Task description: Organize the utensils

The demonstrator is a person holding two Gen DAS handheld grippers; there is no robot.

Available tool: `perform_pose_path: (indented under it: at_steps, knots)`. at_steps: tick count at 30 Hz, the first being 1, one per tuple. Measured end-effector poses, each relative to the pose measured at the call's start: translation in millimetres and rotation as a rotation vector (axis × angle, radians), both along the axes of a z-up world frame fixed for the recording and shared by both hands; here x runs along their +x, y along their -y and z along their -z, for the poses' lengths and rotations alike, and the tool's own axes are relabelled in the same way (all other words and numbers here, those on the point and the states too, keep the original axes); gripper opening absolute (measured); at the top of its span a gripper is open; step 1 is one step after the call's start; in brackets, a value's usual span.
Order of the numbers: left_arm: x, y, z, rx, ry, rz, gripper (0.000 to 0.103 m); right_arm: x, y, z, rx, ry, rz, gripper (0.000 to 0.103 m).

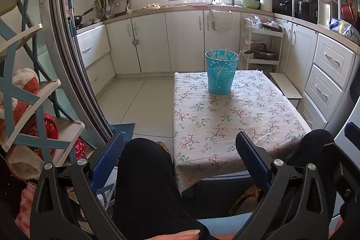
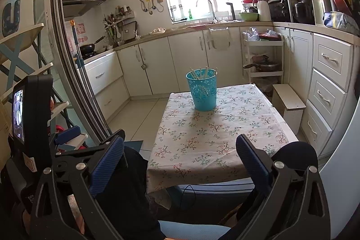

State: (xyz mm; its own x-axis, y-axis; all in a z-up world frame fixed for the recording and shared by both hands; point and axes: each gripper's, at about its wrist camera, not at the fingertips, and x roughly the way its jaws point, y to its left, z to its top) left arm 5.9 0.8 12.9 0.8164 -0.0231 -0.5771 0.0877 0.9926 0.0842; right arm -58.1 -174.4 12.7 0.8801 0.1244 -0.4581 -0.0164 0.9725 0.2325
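A turquoise perforated cup (image 1: 221,72) (image 2: 202,89) stands upright near the far edge of a small table with a floral cloth (image 1: 236,125) (image 2: 213,138). Several pale chopsticks (image 1: 225,53) (image 2: 199,72) stick up out of it. My left gripper (image 1: 180,145) is open and holds nothing, hanging low over a person's dark-clothed knees in front of the table. My right gripper (image 2: 180,147) is open too, empty, at the table's near edge. The left gripper's body (image 2: 31,116) with a small screen shows at the left of the right wrist view.
A person's legs (image 1: 146,183) (image 2: 126,190) sit under both grippers. White kitchen cabinets (image 1: 157,42) ring the room. A small white stool (image 2: 289,102) stands right of the table. A shelf rack with towels (image 1: 33,123) and a sliding door frame (image 1: 74,48) are at the left.
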Motion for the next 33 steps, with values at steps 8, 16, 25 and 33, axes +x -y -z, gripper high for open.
perform_pose_path:
  at_steps: [8, 16, 25, 33]
  knots:
    - [-4.8, -0.8, -3.1, 0.002, 0.009, -0.004, 0.095, -1.0, -0.2, -1.0, -0.002, 0.003, -0.002, 0.096]
    - [-5.7, -2.2, -3.9, 0.007, 0.009, -0.005, 0.095, -2.6, -1.3, -0.4, 0.0, -0.001, -0.002, 0.096]
    - [-5.8, -2.2, -3.9, 0.008, 0.009, -0.006, 0.095, -3.0, -1.6, -0.6, 0.0, -0.001, -0.003, 0.096]
    - [-5.7, -2.2, -4.0, 0.007, 0.009, -0.005, 0.095, -2.3, -3.1, -0.4, -0.001, -0.002, -0.003, 0.096]
